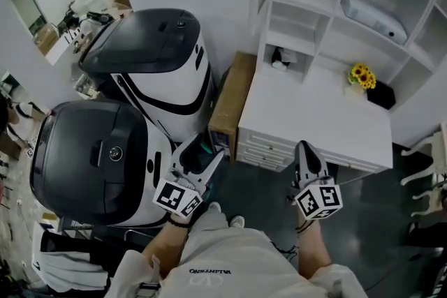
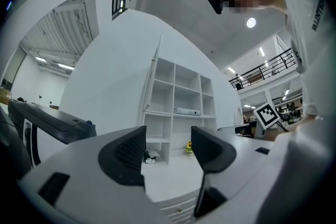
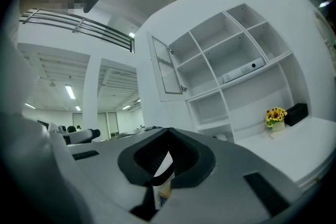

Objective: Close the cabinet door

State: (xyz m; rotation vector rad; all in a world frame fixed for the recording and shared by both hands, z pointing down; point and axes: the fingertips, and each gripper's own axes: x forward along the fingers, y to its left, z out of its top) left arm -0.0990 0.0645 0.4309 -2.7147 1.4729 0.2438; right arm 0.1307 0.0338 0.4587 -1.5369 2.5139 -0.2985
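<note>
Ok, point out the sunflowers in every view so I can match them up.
Head view: sunflowers upper right, on the white desktop.
Left gripper view: sunflowers low centre, seen between the jaws.
Right gripper view: sunflowers lower right.
Shared landmark: the white device on the shelf above them.

Shirt (image 1: pixel 209 271), near edge of the head view: brand word VALENTINO in dark capitals on pale cloth, upside down, small logo mark just beneath it; same shirt in the left gripper view, far right edge: dark capitals, cut off, not readable in full; left marker cube (image 1: pixel 178 197) and right marker cube (image 1: pixel 318 200): square black-and-white code patterns, no letters or numbers; no other legible print.
</note>
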